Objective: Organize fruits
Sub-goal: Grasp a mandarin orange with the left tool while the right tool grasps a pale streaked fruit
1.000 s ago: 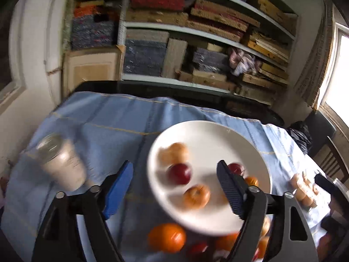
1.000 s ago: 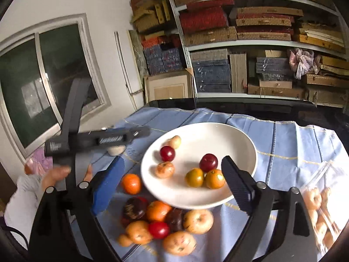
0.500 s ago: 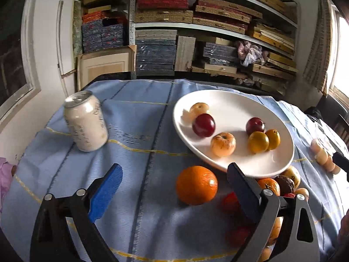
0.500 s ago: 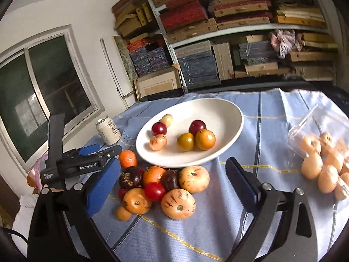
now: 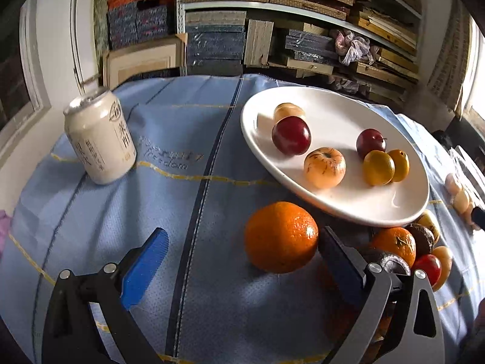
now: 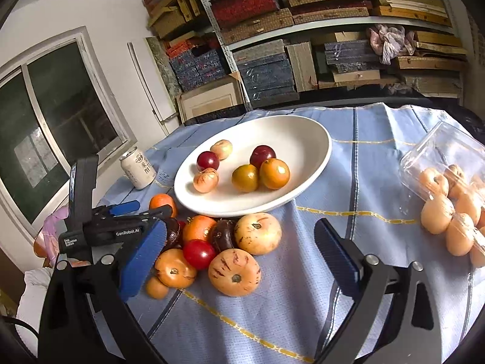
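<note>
1. Left gripper [image 5: 242,251]: jaws wide and empty, having just been opening. A large orange [image 5: 281,236] lies on the cloth-covered bench [image 5: 182,200] between the jaws, close against the right-hand finger and well apart from the blue left-hand pad; neither pad presses on it.
2. Right gripper [image 6: 239,242]: jaws wide, having just been opening, nothing clamped. The loose fruit pile [image 6: 212,248] lies between and just ahead of the jaws, crowded toward the left-hand blue pad; a striped pale fruit [image 6: 234,271] lies nearest the middle of the gap.
3. White plate [image 6: 303,139]: beyond the pile, its near rim just above the topmost loose fruits. It carries six small fruits, among them two dark red plums [image 6: 208,160] and two yellow-orange ones [image 6: 274,173].
4. Drink can [image 5: 100,138]: upright on the cloth, left of the plate, well apart from it.
5. Clear plastic box [image 6: 445,163]: at the right of the bench, open, with pale round fruits [image 6: 438,214] spilling from it.
</note>
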A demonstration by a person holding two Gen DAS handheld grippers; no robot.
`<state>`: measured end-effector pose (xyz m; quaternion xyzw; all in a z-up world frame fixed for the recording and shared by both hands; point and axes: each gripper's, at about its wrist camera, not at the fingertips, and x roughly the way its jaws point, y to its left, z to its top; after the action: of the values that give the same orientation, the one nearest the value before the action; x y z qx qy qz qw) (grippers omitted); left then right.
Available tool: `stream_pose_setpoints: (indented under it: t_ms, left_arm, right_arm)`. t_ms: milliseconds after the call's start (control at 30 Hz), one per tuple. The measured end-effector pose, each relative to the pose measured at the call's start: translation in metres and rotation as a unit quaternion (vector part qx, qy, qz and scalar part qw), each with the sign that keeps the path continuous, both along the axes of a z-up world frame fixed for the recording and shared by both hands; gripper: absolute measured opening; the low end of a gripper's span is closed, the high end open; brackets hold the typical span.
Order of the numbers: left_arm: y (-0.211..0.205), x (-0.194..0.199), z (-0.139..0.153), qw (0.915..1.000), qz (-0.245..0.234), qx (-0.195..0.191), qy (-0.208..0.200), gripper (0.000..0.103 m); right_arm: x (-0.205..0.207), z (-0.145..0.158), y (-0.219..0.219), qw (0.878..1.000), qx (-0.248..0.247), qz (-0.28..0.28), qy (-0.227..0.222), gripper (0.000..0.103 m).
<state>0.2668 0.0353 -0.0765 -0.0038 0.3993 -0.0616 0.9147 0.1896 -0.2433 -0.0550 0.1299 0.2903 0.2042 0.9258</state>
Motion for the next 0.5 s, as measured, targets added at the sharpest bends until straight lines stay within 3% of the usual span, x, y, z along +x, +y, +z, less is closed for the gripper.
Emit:
stream_pose_setpoints:
  t_ms: [167,500]
  left_arm:
    - [0.0098,0.0116,-0.0103,0.9988,0.004,-0.030,0.039,0.100]
    - [0.0108,0.0113,-0.0098,0.9988,0.008,-0.028,0.040,0.100]
  right_arm:
    - [0.0014,-0.0026,0.0021,1.000,-0.004,0.000,0.002,0.096]
    - [0.0039,-0.0067,0.0047,1.000,-0.005,0.003,0.011,0.096]
